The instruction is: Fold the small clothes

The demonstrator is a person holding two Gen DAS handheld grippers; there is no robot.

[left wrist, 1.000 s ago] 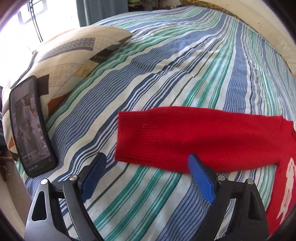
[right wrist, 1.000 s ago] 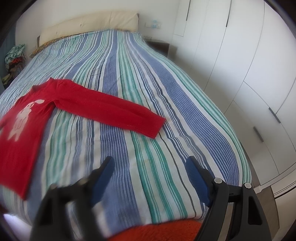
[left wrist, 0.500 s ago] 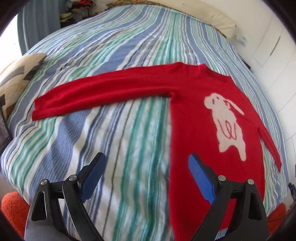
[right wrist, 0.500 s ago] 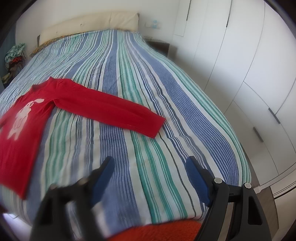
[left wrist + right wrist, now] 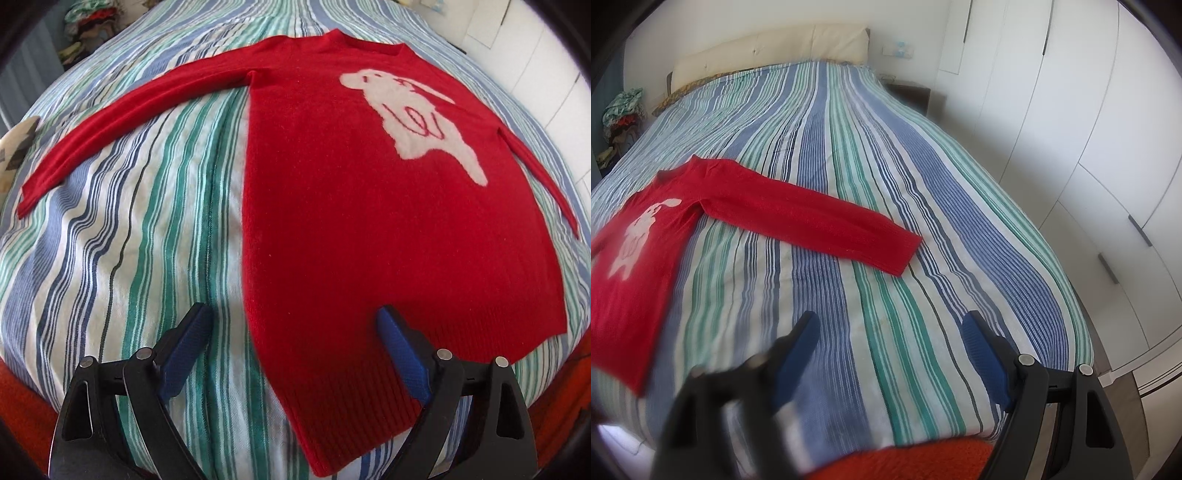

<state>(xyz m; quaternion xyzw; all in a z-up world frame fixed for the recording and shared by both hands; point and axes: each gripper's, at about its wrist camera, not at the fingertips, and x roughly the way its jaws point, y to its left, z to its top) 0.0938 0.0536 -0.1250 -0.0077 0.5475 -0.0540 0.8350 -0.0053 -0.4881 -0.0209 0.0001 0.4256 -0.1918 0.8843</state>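
Both tools are hanging spread over the foot of the bed, gripping nothing. Left tool is hovering above the lower hem of the red sweater, its blue pads wide apart: one is showing over the ribbed hem, the other over the striped bedspread just beside the sweater's edge; whether either is touching the fabric I cannot tell. Right tool is also standing wide apart, well clear of the sweater, with only bedspread lying between its fingers. The sweater is lying flat and face up across the bed, neckline pointing toward the headboard, a white animal figure showing on its chest. Both sleeves are stretching straight out to the sides, one cuff ending near a patterned pillow at the bed's edge, the other sleeve reaching toward the side with the white wardrobe doors. Something orange and fuzzy is sitting at the foot of the bed below the right tool.
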